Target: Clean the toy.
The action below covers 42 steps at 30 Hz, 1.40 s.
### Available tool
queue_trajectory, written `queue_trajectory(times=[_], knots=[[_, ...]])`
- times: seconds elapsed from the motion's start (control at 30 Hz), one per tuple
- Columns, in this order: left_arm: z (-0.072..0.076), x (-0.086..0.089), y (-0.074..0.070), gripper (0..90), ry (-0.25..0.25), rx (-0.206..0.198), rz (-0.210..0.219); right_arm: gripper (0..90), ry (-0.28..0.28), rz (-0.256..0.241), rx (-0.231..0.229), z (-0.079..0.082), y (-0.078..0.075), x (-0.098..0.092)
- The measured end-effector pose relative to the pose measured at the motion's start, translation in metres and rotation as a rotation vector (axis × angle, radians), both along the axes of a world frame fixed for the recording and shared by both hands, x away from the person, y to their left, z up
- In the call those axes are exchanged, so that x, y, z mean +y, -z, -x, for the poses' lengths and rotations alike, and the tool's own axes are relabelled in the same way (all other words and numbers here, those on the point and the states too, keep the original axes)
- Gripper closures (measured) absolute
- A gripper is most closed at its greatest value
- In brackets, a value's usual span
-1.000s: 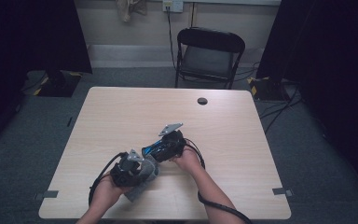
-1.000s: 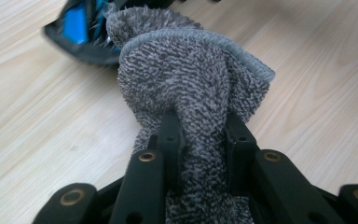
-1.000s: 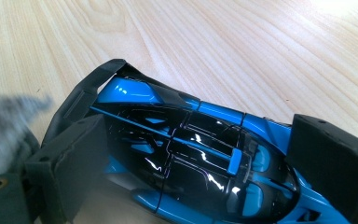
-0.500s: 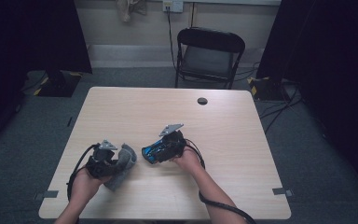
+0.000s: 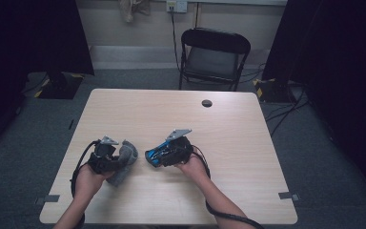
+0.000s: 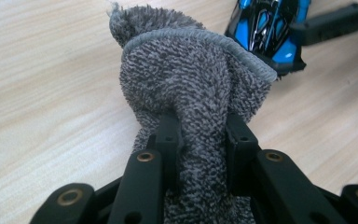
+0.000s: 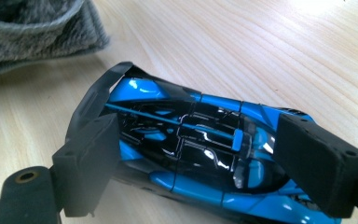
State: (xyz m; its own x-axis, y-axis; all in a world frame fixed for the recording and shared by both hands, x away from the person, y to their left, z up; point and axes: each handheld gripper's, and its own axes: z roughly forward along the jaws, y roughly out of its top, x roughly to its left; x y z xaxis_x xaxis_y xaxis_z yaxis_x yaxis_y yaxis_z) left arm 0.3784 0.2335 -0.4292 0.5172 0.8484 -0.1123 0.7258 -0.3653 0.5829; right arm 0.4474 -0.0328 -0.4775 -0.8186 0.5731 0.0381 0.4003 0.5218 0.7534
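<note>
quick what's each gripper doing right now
left gripper: shut on the grey cloth
right gripper: shut on the blue toy car

I sit at a pale wood-grain rectangular table (image 5: 248, 157) with a small round black cable grommet (image 5: 207, 103) near its far edge. Beyond it stands a black folding metal chair (image 5: 213, 58), facing me, on grey carpeted floor (image 5: 314, 138). A cream wall (image 5: 109, 21) with a white power outlet (image 5: 177, 5) runs behind, flanked by black curtains (image 5: 33, 38) left and right. Black cables (image 5: 286, 114) trail across the carpet at right, and strips of grey tape (image 5: 286, 195) mark the table's near corners
</note>
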Motion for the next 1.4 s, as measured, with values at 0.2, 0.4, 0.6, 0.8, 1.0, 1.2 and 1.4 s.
queue_trajectory(times=[0.2,0.4,0.6,0.8,1.0,1.2,1.4], knots=[[-0.011,-0.005,-0.002,71.1,-0.013,-0.012,0.007,14.2,0.044,0.009,-0.021,0.005,0.003,0.001],[-0.037,-0.011,-0.011,70.6,-0.007,-0.029,-0.005,13.8,0.089,0.007,-0.03,0.005,0.006,0.001],[-0.067,-0.028,-0.015,70.3,0.028,-0.043,-0.032,13.4,0.085,0.018,-0.021,0.004,0.005,0.002],[-0.093,-0.047,-0.013,69.8,0.05,-0.024,-0.023,13.3,0.081,0.017,-0.022,0.004,0.005,0.002],[-0.103,-0.054,-0.003,69.0,0.039,-0.003,-0.04,13.3,0.078,0.021,-0.019,0.003,0.004,0.002],[-0.106,-0.044,0.014,56.0,-0.006,0.052,-0.027,13.3,0.079,0.023,-0.016,0.003,0.004,0.002],[-0.101,-0.036,0.009,40.2,-0.036,0.019,-0.017,13.3,0.074,0.027,-0.013,0.002,0.004,0.002]])
